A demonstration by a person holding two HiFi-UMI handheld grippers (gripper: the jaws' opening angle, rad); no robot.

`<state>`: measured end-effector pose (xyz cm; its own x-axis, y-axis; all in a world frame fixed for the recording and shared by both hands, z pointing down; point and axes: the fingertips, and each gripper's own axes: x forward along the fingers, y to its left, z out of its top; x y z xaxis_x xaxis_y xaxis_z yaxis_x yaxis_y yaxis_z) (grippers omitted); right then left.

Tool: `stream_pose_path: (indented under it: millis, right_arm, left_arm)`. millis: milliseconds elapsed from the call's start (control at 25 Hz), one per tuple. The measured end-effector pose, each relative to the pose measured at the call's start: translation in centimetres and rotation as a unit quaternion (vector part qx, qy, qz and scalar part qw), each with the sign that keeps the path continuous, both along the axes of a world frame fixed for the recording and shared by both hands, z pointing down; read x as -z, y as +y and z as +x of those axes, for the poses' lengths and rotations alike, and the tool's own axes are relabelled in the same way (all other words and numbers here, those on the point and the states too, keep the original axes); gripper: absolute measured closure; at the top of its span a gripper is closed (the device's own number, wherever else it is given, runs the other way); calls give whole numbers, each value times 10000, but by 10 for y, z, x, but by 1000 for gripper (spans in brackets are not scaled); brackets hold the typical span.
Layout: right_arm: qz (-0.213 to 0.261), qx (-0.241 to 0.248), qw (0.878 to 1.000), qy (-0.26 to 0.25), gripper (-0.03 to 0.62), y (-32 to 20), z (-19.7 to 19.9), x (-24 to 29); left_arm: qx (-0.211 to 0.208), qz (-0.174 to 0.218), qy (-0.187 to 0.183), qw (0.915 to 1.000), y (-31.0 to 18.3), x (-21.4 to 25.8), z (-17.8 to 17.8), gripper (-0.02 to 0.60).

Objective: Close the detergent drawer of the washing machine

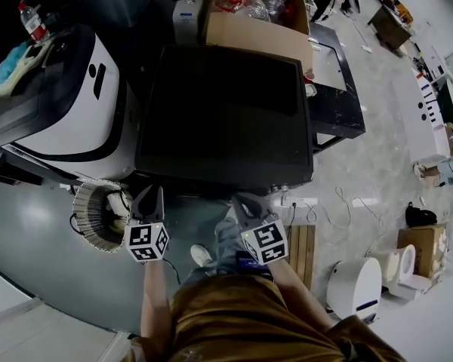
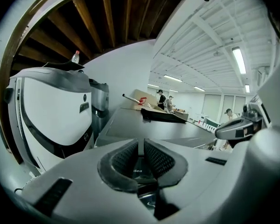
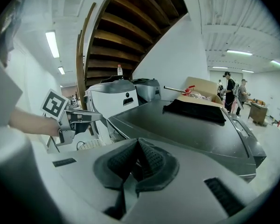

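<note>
The dark grey washing machine [image 1: 225, 111] fills the middle of the head view, seen from above; its lid also shows in the left gripper view [image 2: 149, 125] and the right gripper view [image 3: 186, 125]. Its front face and detergent drawer are hidden under the front edge. My left gripper [image 1: 149, 192] hangs just before the front left corner, jaws shut and empty [image 2: 141, 143]. My right gripper [image 1: 241, 200] sits before the front edge right of the middle, also shut on nothing [image 3: 137, 143]. A strip of the front panel with part of a logo [image 2: 139, 172] shows past the left jaws.
A white and black machine [image 1: 60, 104] stands to the left with a bottle [image 1: 32, 21] on top. A cardboard box [image 1: 257, 21] rests at the washer's back. A coiled hose [image 1: 98, 213] lies beside the left gripper. To the right stands a black table [image 1: 336, 89].
</note>
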<state>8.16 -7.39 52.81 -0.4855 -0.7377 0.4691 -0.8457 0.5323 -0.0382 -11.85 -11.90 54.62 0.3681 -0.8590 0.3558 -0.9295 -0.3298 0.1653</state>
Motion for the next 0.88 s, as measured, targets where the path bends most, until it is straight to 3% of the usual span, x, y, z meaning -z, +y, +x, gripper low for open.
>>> stream_pose_path:
  millis: [480, 880]
  right_arm:
    - [684, -188, 9975, 19, 582, 21, -3, 42]
    - [792, -177, 9967, -6, 582, 39, -7, 48]
  left_arm:
    - [-78, 444, 345, 9984, 29, 63, 6, 555]
    - [-159, 583, 372, 9975, 46, 78, 11, 555]
